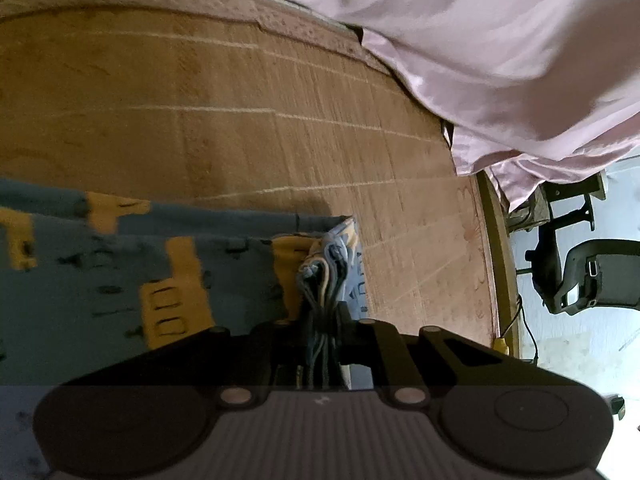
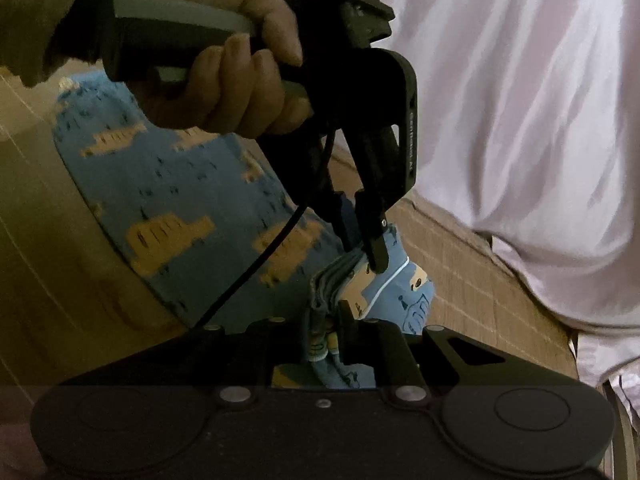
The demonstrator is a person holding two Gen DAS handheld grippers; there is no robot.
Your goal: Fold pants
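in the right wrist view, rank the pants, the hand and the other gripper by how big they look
1. Pants: the blue patterned cloth takes the largest area.
2 and 3. Hand and left gripper: about alike in area, so I won't rank them. The hand sits nearer the camera's edge, and fisheye distortion makes the comparison unsure.

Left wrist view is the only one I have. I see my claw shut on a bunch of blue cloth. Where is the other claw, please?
Observer: The right claw is shut on the same bunched edge of the pants, just beside the left claw.
Operator: Are both holding one fold?
Observer: Both pinch the gathered edge; the rest of the pants spreads away on the tan bed cover.
Operator: Is anything near the left claw that I cannot see?
Observer: A hand grips its handle, and a black cable hangs from it across the cloth.
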